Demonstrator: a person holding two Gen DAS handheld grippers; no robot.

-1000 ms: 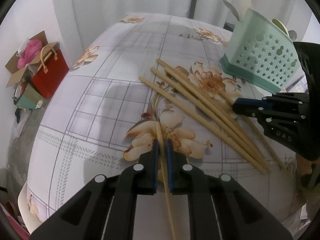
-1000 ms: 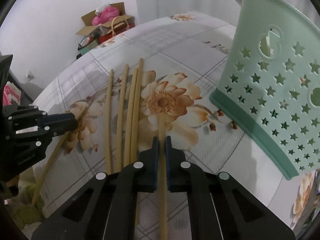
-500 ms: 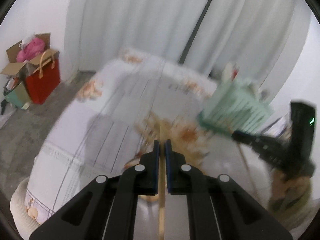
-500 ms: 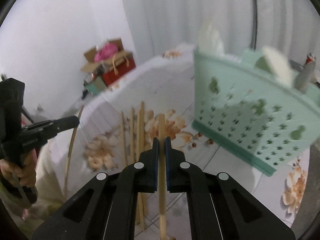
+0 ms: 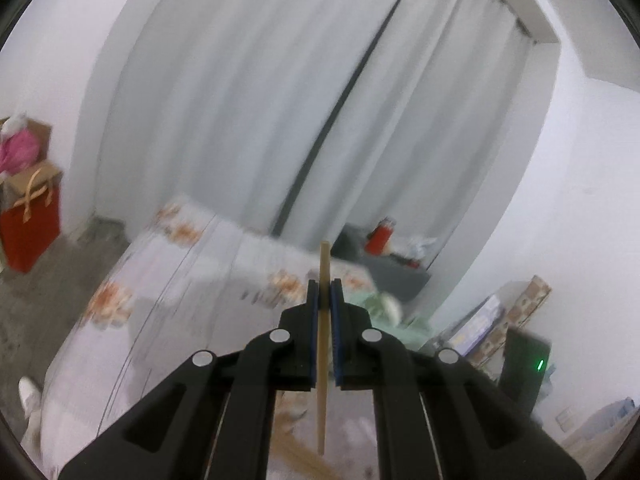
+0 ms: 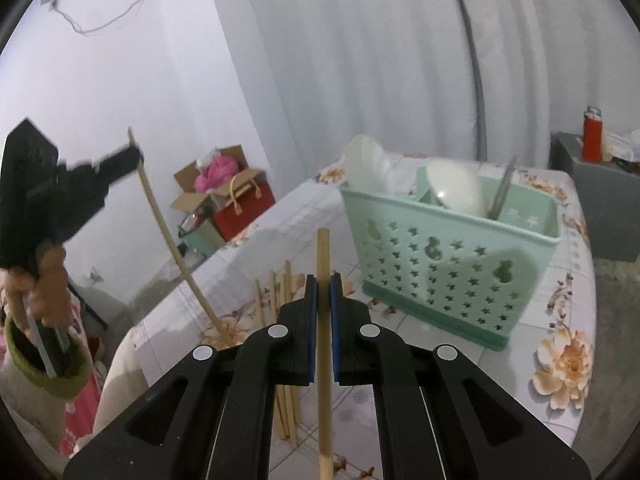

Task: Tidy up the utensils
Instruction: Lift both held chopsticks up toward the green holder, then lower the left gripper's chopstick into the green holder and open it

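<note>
- Two tools, left tool (image 5: 324, 286) and right tool (image 6: 323, 280), each clenched on one chopstick (image 6: 323, 320).
- Steer tips over caddy (image 6: 460, 264) at two o'clock; lower upright.

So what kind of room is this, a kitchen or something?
Probably a room in someone's home, not clearly a kitchen. A table with a flowery cloth holds a green utensil basket, long white curtains hang behind, and a red gift bag sits on the floor.
</note>
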